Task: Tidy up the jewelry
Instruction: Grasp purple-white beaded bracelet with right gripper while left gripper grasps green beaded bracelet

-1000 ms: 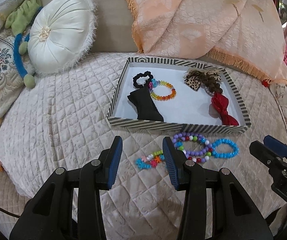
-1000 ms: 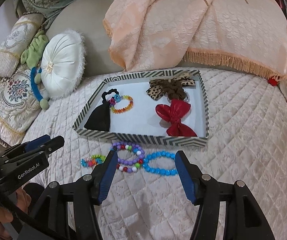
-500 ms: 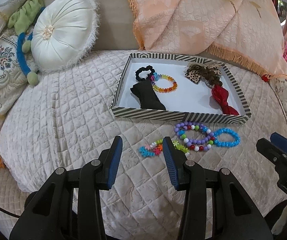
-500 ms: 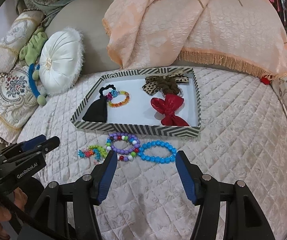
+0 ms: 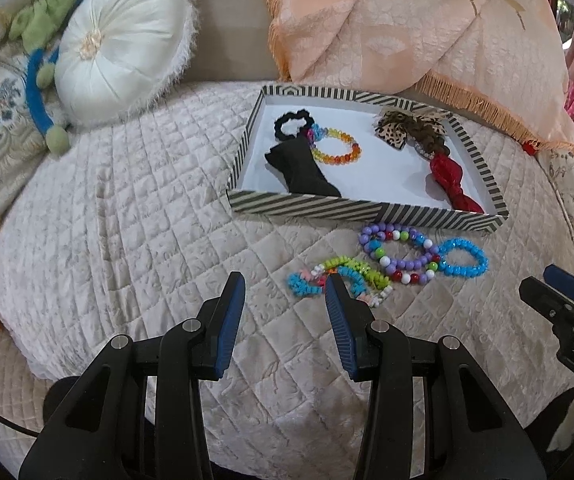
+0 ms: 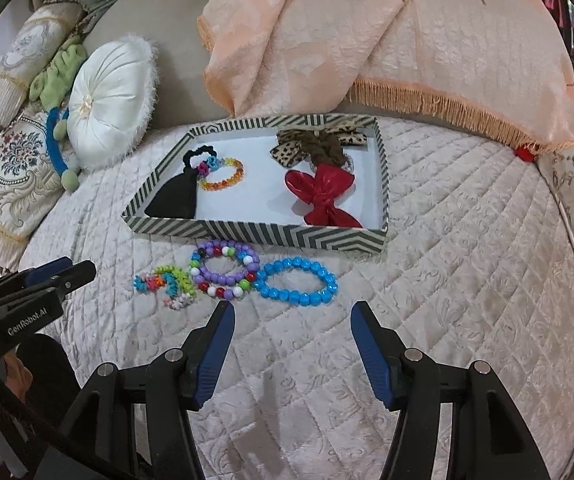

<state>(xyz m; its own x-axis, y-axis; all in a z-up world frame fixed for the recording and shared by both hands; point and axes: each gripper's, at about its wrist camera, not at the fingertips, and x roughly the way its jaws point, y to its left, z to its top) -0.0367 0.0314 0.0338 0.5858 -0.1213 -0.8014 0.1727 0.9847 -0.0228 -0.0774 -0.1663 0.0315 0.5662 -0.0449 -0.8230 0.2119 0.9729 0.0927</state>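
A striped tray (image 5: 367, 213) (image 6: 255, 233) on the quilted bed holds a black bow (image 5: 303, 168), a black scrunchie, an orange bead bracelet (image 5: 337, 148), a leopard bow (image 6: 311, 146) and a red bow (image 6: 321, 192). In front of the tray lie a multicoloured star bracelet (image 5: 339, 272) (image 6: 167, 280), a purple bead bracelet (image 5: 399, 252) (image 6: 225, 268) and a blue bead bracelet (image 5: 463, 258) (image 6: 297, 282). My left gripper (image 5: 285, 284) hovers open just short of the star bracelet. My right gripper (image 6: 291, 312) stands open just below the blue bracelet. Neither holds anything.
A round white cushion (image 5: 123, 44) and embroidered pillows (image 6: 11, 168) sit at the left. A peach fringed blanket (image 6: 387, 32) is heaped behind the tray. A green and blue plush toy (image 5: 43, 80) lies beside the cushion. The bed's edge curves at the right.
The left wrist view has shifted: tray and bracelets sit further right and slightly lower relative to the fingers. In the right view the bracelets have drawn a little up and away.
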